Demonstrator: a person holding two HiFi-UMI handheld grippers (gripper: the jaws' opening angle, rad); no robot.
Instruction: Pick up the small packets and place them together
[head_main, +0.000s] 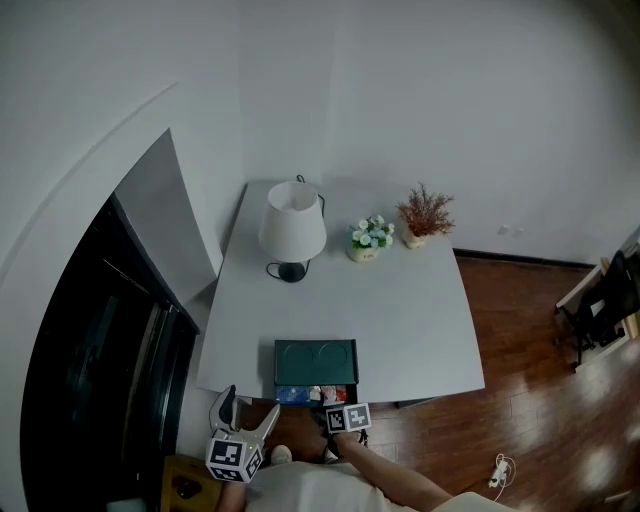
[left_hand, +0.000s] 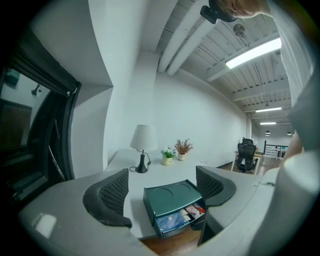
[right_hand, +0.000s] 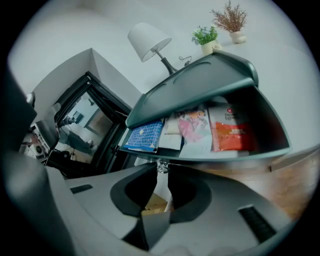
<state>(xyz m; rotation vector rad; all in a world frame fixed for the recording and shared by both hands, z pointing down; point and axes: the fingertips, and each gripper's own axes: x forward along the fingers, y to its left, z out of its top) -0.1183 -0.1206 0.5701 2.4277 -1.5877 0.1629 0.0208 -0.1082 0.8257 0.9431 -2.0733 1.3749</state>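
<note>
A dark green drawer box (head_main: 315, 362) stands at the near edge of the white table (head_main: 410, 310). Its drawer (right_hand: 225, 154) is pulled out and holds small packets: a blue one (right_hand: 144, 136), a pink one (right_hand: 194, 127) and a red-orange one (right_hand: 231, 131). My right gripper (right_hand: 161, 172) is under the drawer front, its jaws shut on the small shiny drawer knob (right_hand: 161, 167); in the head view the right gripper (head_main: 338, 404) sits at the drawer (head_main: 315, 395). My left gripper (head_main: 250, 407) hangs off the table's near left corner, open and holding nothing; in its own view the left gripper (left_hand: 161, 181) faces the box (left_hand: 170, 192).
A white lamp (head_main: 292, 230), a small flower pot (head_main: 370, 238) and a dried plant (head_main: 424, 215) stand along the table's far side. A dark window lies to the left. On the wooden floor to the right are a chair (head_main: 600, 310) and a power strip (head_main: 497, 472).
</note>
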